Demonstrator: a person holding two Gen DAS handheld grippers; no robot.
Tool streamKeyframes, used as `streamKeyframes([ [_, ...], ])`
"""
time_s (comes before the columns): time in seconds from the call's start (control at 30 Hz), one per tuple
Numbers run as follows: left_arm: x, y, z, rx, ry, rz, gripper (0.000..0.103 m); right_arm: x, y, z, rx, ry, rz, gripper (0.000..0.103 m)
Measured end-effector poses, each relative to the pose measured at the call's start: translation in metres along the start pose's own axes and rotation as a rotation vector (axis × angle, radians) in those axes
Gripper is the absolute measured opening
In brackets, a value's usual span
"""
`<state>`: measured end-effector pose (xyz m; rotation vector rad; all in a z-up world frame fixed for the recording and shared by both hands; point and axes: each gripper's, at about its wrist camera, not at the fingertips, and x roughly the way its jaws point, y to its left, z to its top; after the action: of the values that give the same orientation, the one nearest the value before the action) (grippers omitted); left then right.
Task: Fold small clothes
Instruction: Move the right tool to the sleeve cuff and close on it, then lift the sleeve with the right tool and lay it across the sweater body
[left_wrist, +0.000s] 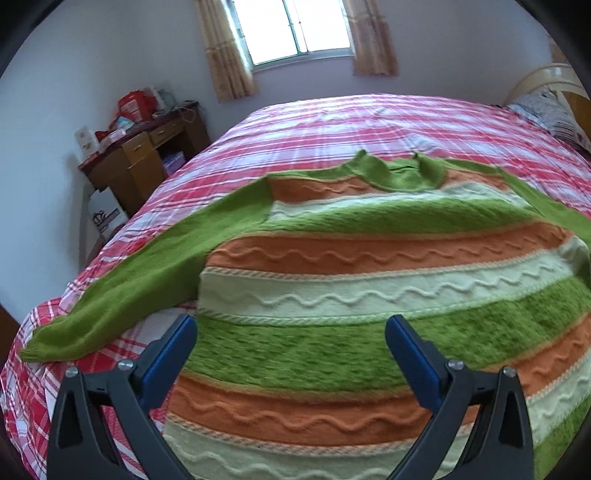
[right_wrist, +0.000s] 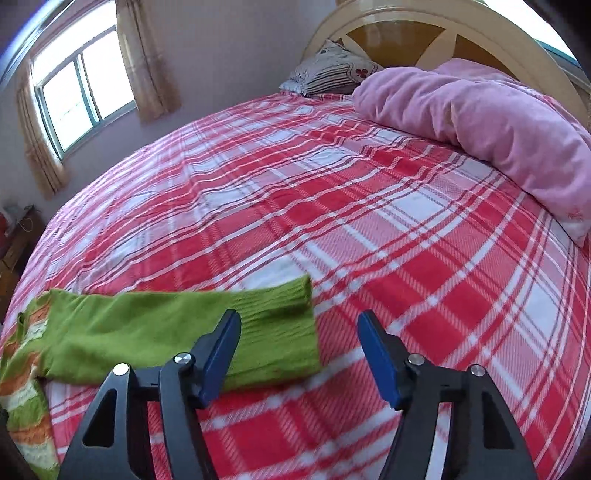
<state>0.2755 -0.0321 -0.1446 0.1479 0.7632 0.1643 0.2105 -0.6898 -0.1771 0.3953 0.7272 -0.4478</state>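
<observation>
A small knitted sweater (left_wrist: 369, 266) with green, orange and cream stripes lies spread flat on the red plaid bed (left_wrist: 332, 122), collar toward the far side. Its plain green left sleeve (left_wrist: 140, 280) stretches out toward the bed's left edge. My left gripper (left_wrist: 291, 325) hovers open over the sweater's lower body, nothing between its blue pads. In the right wrist view the other green sleeve (right_wrist: 184, 332) lies flat on the plaid cover, cuff (right_wrist: 291, 321) pointing right. My right gripper (right_wrist: 299, 332) stands open just above that cuff, its left finger over the sleeve, not pressing it.
A pink quilt (right_wrist: 480, 118) is bunched at the head of the bed beside a patterned pillow (right_wrist: 332, 74) and a cream headboard (right_wrist: 406, 22). A wooden desk (left_wrist: 147, 158) with clutter stands by the wall, left of the bed. A curtained window (left_wrist: 295, 29) is behind.
</observation>
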Motion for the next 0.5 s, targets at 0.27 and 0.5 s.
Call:
streamKeyframes([
  [0.27,0.012,0.000,-0.005,-0.006,0.042,-0.016,0.103,0.029,0.016,0.002,-0.042,0.064,0.004,0.043],
  [0.5,0.008,0.003,-0.011,-0.019,0.048,-0.059,0.103,0.016,0.030,0.002,-0.067,0.084,0.111,0.010],
])
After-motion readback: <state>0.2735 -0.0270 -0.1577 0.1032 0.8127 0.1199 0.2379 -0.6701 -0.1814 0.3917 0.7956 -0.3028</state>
